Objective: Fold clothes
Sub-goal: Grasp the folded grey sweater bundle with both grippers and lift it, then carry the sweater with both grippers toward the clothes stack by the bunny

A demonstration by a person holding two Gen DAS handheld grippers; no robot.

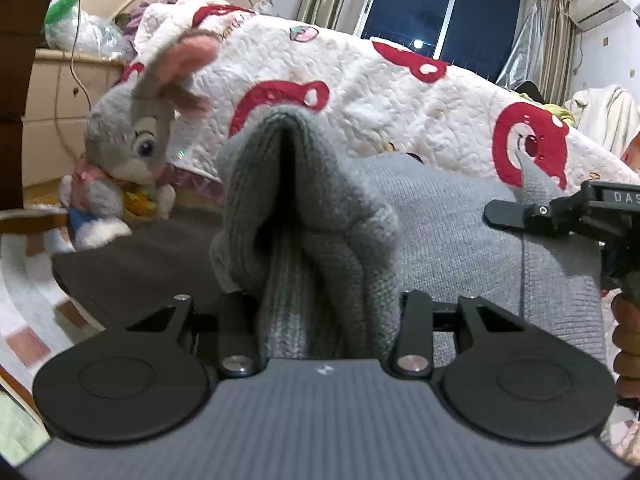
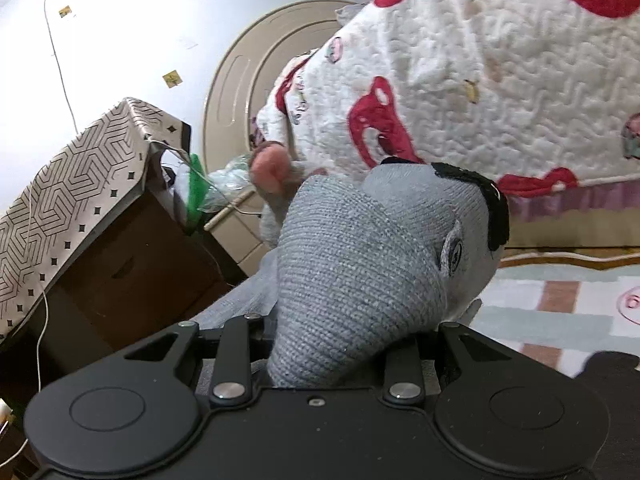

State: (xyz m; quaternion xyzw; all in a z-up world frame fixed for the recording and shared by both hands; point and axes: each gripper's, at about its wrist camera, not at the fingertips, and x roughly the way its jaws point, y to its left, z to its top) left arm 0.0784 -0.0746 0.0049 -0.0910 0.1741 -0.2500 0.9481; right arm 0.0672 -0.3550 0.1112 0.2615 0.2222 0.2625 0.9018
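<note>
left gripper (image 1: 320,280): fingers buried in a bunched fold of grey knit sweater (image 1: 460,232), apparently clamped on it
right gripper (image 2: 344,320): likewise pinching knit, lifted to spread the sweater
quilt (image 1: 380,92): beyond both fingertips

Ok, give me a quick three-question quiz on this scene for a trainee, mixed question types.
1. True or false: both tongs are shut on the grey sweater.
2. Which toy lies left of the sweater in the left wrist view? A) bear B) rabbit C) duck
3. Fill in: the quilt behind the sweater is white with ___ shapes.

Key: 1 true: the left tongs and right tongs each pinch bunched knit. 2 B. 3 red.
</note>
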